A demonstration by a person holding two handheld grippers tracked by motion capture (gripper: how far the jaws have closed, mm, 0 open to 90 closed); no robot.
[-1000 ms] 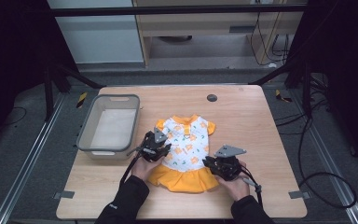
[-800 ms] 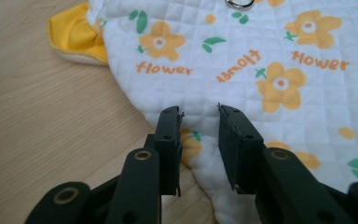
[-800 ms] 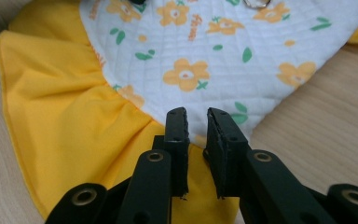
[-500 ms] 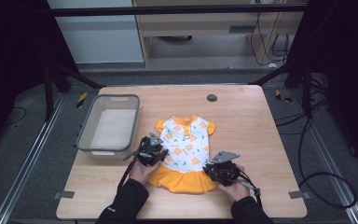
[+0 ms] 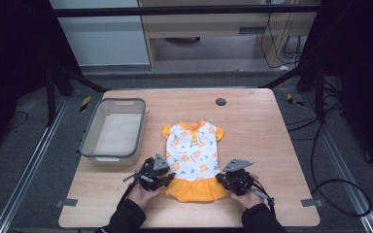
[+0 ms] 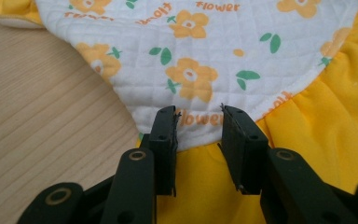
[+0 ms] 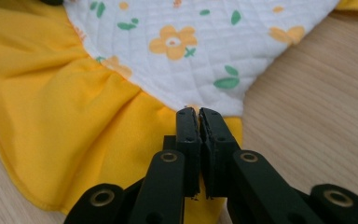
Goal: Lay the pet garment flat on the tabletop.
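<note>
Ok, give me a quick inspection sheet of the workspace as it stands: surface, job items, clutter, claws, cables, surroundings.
Surface: wooden table, with a dark round cap near its far edge.
Job's things: small dress, white flowered top and orange skirt, lying flat, collar away from the person; grey bin to its left, apart from it, nothing seen inside.
Clutter: nothing seen on the table.
Claws: left claw open, jaws over the waist seam on the dress's left side; right claw with jaws nearly together at the waist on the right edge, a grip on fabric cannot be told.
Cables: black cables on the floor to the right.
Surroundings: grey floor, metal rails, dark frame legs.
</note>
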